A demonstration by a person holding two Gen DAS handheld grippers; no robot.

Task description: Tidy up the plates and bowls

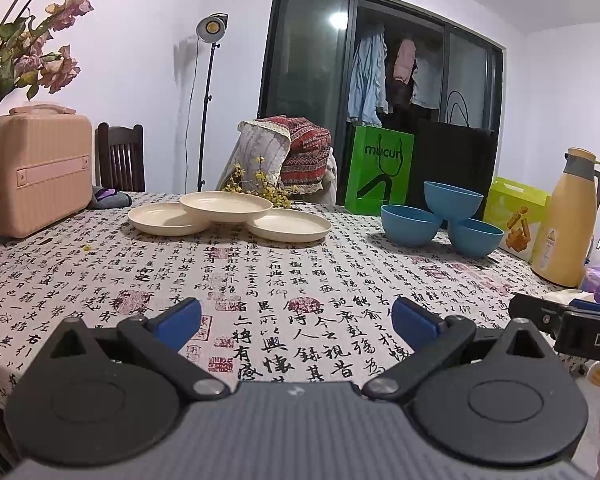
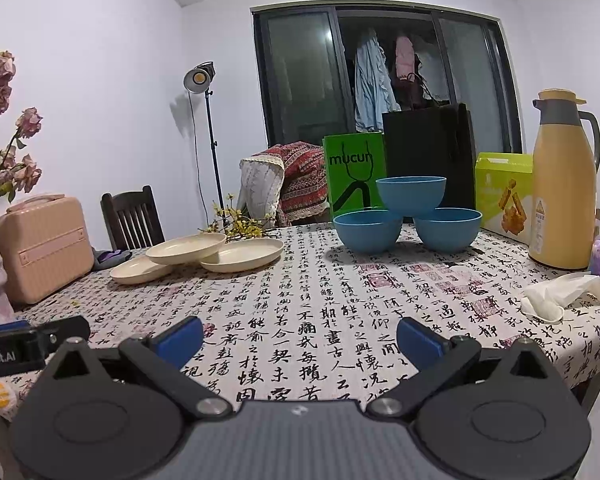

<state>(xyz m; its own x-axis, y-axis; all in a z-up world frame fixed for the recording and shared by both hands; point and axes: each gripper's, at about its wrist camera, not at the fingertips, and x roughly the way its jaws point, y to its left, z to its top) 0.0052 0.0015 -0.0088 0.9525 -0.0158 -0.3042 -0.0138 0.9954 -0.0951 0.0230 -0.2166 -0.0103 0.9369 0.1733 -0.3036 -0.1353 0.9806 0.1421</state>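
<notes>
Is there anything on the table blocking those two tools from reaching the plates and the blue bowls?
Nothing visible does. Between the left tool and the plates, and between the right tool and the bowls, there is only bare tablecloth. The crumpled tissue lies off to the right.

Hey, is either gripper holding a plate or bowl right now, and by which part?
Nothing is held. The left gripper and right gripper are both open over the tablecloth.

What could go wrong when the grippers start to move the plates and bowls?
The top bowl rests only on the rims of two lower bowls; pulling one could make it fall. The top plate likewise bridges two plates and may slide. The thermos stands near the bowls and could be knocked.
</notes>
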